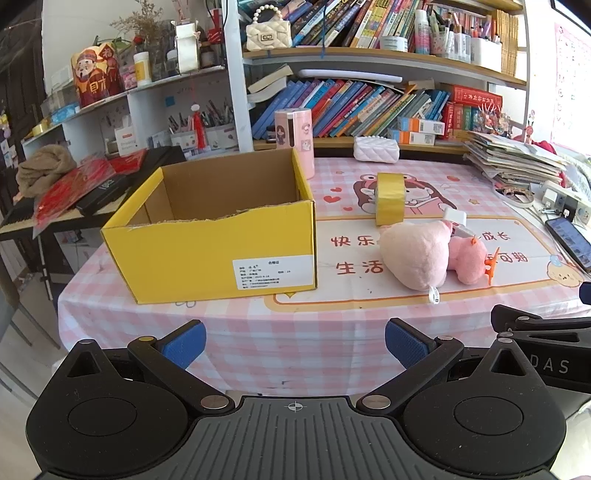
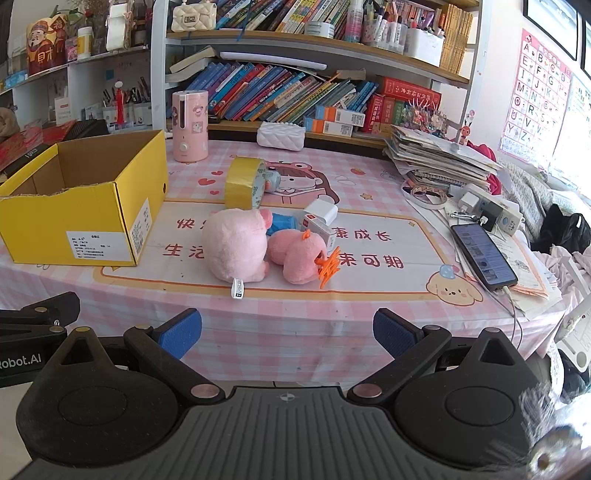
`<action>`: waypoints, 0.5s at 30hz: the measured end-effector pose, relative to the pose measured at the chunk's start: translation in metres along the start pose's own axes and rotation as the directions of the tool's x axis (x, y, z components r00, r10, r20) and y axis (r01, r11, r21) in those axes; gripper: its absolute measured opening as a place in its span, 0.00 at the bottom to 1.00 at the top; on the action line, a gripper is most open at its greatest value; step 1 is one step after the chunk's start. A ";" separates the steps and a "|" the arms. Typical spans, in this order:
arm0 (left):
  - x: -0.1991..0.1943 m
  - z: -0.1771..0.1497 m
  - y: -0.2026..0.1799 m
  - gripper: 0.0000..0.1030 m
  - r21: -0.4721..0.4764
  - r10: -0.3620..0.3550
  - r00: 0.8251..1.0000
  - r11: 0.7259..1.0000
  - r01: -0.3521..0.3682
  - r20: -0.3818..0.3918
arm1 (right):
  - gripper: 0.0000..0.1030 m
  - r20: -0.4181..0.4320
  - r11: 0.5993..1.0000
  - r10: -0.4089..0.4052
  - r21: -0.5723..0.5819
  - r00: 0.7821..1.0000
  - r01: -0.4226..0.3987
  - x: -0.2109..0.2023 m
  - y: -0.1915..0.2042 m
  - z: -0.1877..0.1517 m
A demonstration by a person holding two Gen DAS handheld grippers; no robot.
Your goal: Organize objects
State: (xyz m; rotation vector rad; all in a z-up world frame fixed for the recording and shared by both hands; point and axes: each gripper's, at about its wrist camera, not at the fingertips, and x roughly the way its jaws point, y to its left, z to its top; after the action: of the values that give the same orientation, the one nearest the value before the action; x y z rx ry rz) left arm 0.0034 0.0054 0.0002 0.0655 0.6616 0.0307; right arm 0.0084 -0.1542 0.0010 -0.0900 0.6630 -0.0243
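Left tongs (image 1: 295,343) and right tongs (image 2: 287,334) both spread wide, gripping nothing. Pink plush pig (image 2: 236,249) (smaller pink plush (image 2: 295,256) touching) on table (image 2: 369,317), beside yellow box (image 2: 88,221).

Behind the table, a bookshelf (image 2: 295,92) holds rows of leaning books. A cream handbag (image 1: 268,32) sits on its upper shelf. A pink humidifier (image 2: 190,125) stands at the table's back edge, near a white quilted pouch (image 2: 280,136). At the right lie a paper stack (image 2: 439,155), a power strip (image 2: 491,212) and a phone (image 2: 484,256). An alphabet poster (image 2: 535,96) hangs on the wall.
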 end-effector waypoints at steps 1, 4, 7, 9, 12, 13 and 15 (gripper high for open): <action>0.000 0.000 0.000 1.00 0.000 0.000 1.000 1.000 0.000 0.001 | 0.98 0.001 1.000 0.000 0.001 1.000 0.000 0.000 -0.001 0.000; 0.000 0.000 0.000 1.00 0.000 -0.001 1.000 1.000 0.001 0.005 | 0.98 0.002 1.000 -0.002 0.004 1.000 0.002 -0.002 -0.003 0.000; 0.000 0.001 0.000 1.00 0.003 -0.005 1.000 1.000 0.005 0.007 | 0.98 0.003 1.000 -0.003 0.005 1.000 0.003 -0.003 -0.004 0.000; 0.001 0.001 -0.001 1.00 0.007 -0.009 1.000 1.000 0.009 0.008 | 0.98 0.003 1.000 -0.003 0.004 1.000 0.003 -0.003 -0.004 0.000; 0.002 0.001 -0.004 1.00 0.012 -0.021 1.000 1.000 0.020 0.005 | 0.98 0.002 1.000 -0.011 0.007 1.000 0.011 -0.004 -0.007 -0.001; 0.003 0.002 -0.006 1.00 0.014 -0.025 1.000 1.000 0.025 0.004 | 0.97 0.000 1.000 -0.015 0.009 1.000 0.015 -0.004 -0.008 -0.001; 0.006 0.003 -0.009 1.00 0.018 -0.034 0.999 0.999 0.034 0.001 | 0.96 -0.005 1.000 -0.022 0.013 1.000 0.022 -0.002 -0.011 -0.002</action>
State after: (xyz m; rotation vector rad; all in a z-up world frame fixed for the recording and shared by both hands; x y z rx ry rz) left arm 0.0096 -0.0033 -0.0016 0.0718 0.6616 -0.0079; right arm 0.0055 -0.1651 0.0022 -0.0850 0.6664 -0.0503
